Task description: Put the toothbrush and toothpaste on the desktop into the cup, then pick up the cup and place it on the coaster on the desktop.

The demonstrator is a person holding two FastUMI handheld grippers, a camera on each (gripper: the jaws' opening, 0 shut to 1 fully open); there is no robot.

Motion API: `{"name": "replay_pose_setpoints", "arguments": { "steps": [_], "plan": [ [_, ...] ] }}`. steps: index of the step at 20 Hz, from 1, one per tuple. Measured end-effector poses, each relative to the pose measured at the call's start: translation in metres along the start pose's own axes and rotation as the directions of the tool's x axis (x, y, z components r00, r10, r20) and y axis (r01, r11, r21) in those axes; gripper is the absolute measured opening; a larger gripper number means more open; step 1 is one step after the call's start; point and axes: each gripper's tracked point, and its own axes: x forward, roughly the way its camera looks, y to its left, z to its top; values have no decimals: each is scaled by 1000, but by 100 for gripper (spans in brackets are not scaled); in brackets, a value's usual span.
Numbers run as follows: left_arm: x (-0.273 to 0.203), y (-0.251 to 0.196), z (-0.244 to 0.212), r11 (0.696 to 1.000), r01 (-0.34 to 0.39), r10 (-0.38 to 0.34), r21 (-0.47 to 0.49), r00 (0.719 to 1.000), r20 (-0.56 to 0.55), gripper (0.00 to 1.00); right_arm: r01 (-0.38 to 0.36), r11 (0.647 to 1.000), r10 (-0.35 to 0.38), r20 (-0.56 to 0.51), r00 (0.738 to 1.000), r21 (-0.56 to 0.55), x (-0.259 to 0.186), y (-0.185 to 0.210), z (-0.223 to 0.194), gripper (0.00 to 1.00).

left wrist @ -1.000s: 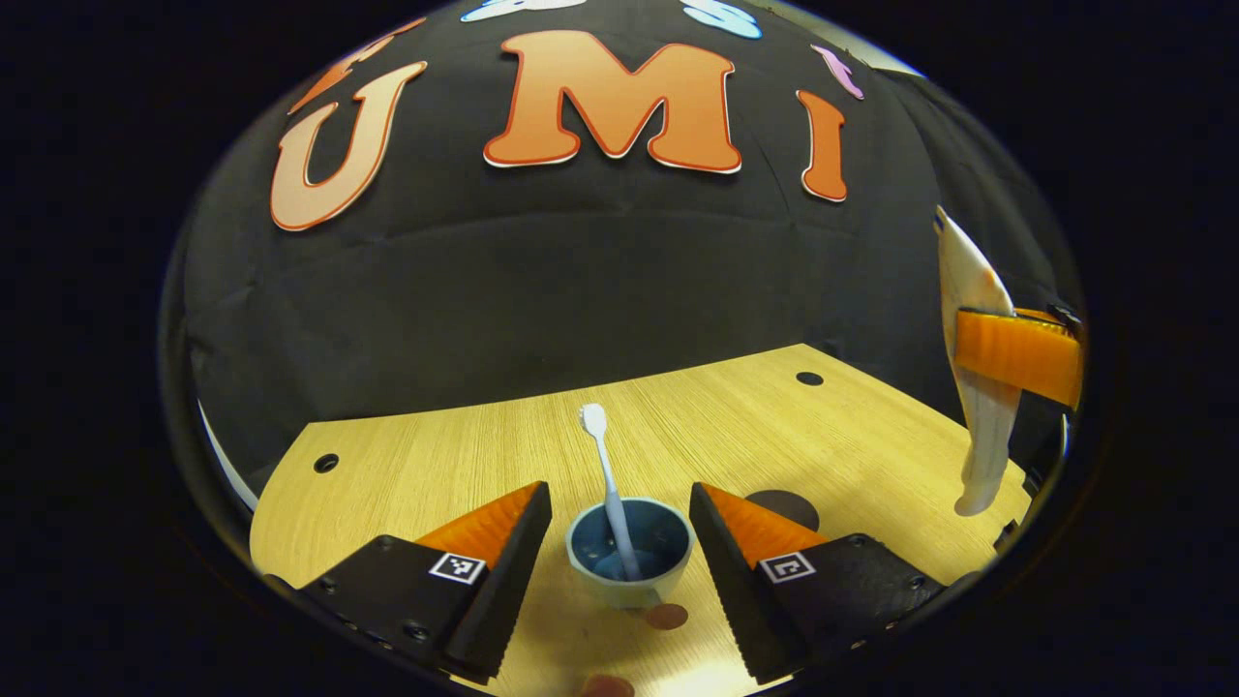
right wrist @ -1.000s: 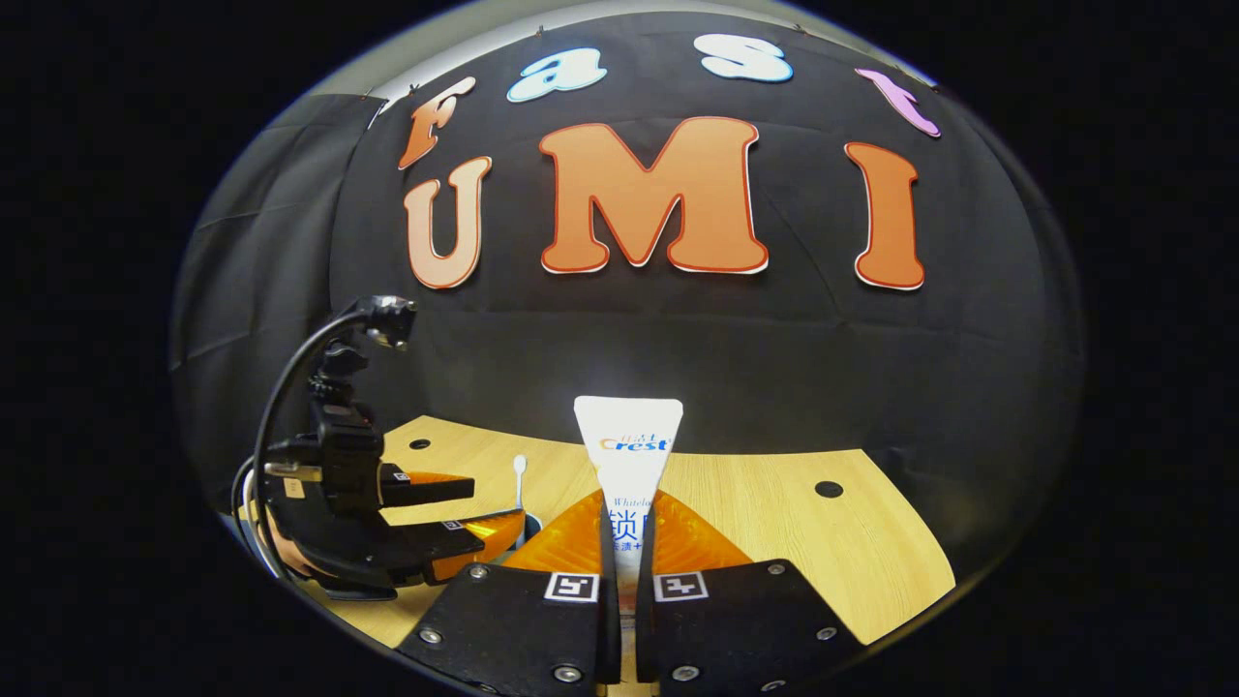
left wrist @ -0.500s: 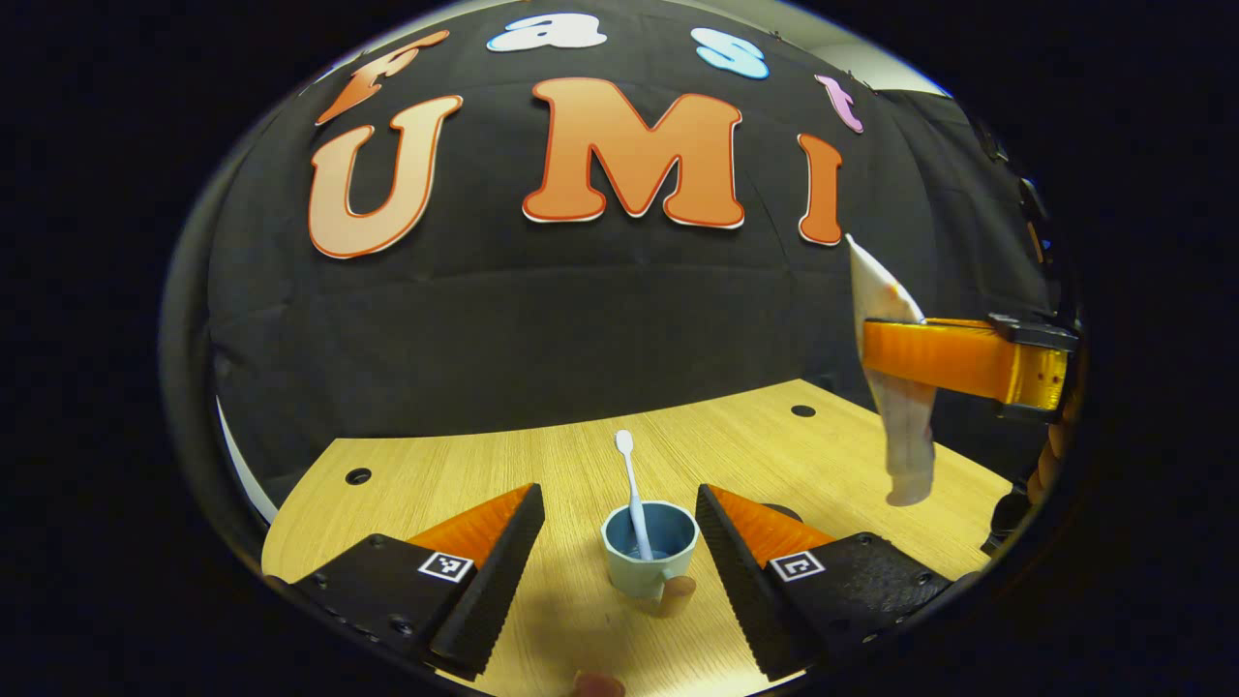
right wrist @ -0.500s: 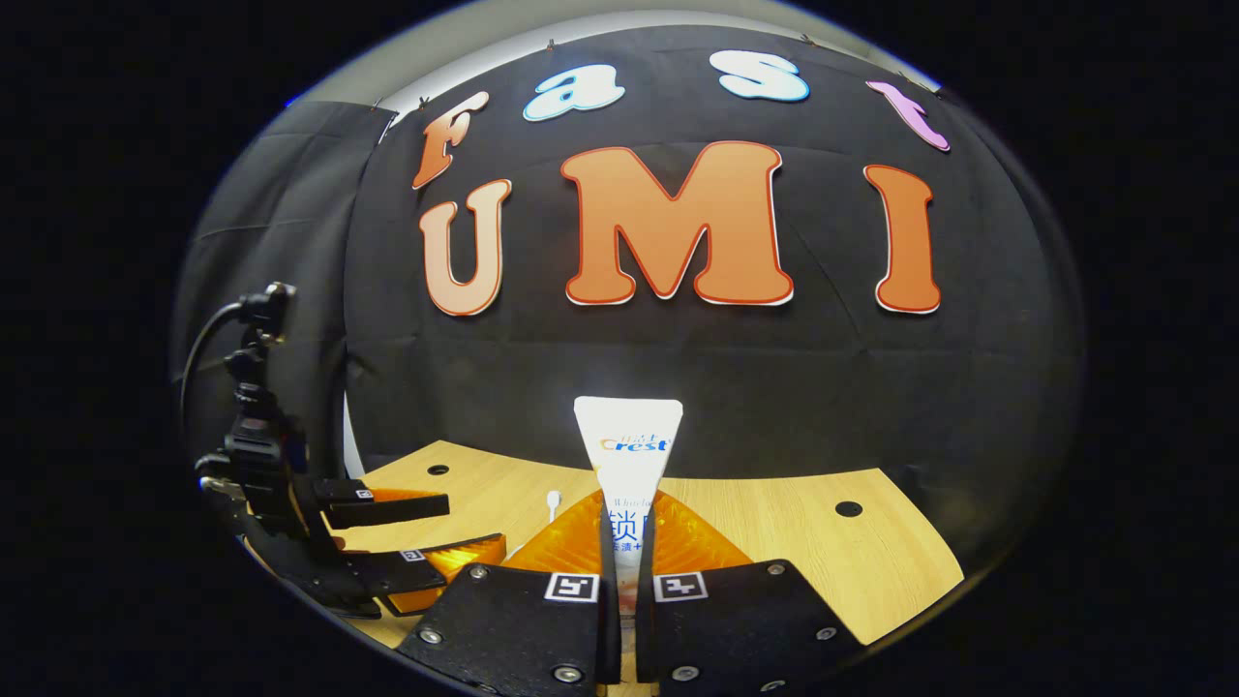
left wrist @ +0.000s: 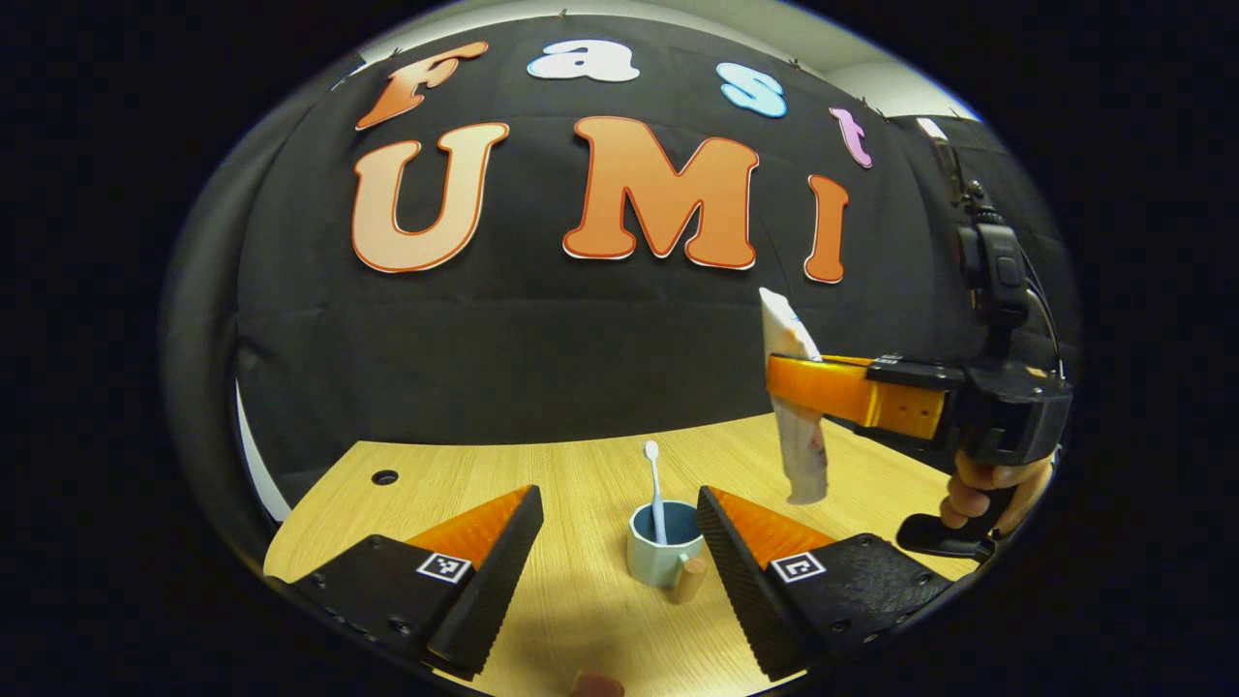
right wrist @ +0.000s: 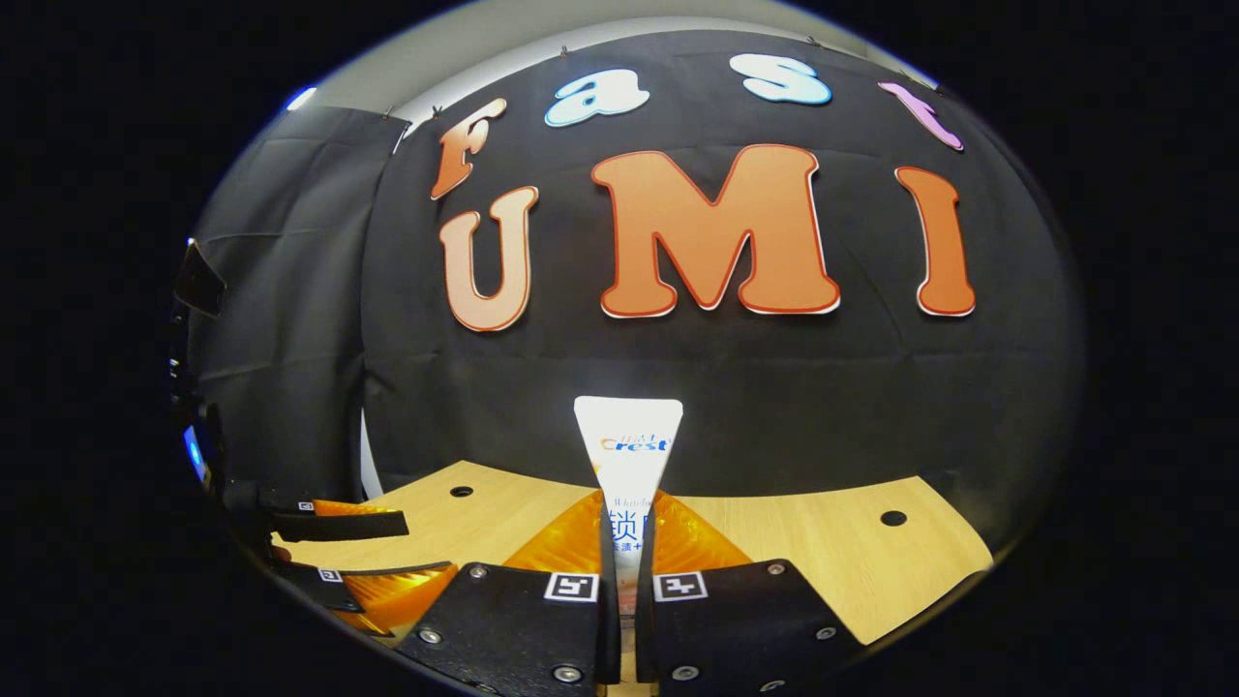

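Observation:
A pale cup [left wrist: 661,557] with a blue inside and a wooden handle stands on the wooden table [left wrist: 465,484]. A white toothbrush [left wrist: 654,484] stands in it, head up. My left gripper [left wrist: 619,503] is open, and the cup sits apart between and just beyond its fingers. In the left gripper view my right gripper [left wrist: 823,387] hangs to the right of and above the cup. It is shut on a white toothpaste tube [left wrist: 796,426] held upright, cap end down. In the right gripper view the tube [right wrist: 627,450] rises from between the closed fingers of the right gripper [right wrist: 625,528].
A hand [left wrist: 978,489] grips the right gripper's handle. The left gripper [right wrist: 353,557] shows low at the left in the right gripper view. Small round holes [left wrist: 384,477] [right wrist: 892,518] mark the tabletop. The black cloth wall stands right behind the table.
My left gripper has drawn back from the cup, which now looks smaller. The right gripper with the toothpaste has come in leftwards, nearer the cup.

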Motion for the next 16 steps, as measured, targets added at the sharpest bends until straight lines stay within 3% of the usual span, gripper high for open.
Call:
{"name": "replay_pose_setpoints", "arguments": {
  "steps": [7,16],
  "plan": [
    [-17,16,-5,1000,6,-6,-31,1000,20,96,-70,997,70,31,997,14,44,27,-30,6],
    [-14,39,-18,998,-27,27,-56,1000,8,96,-83,996,84,-22,996,21,89,35,-85,6]
  ]
}}
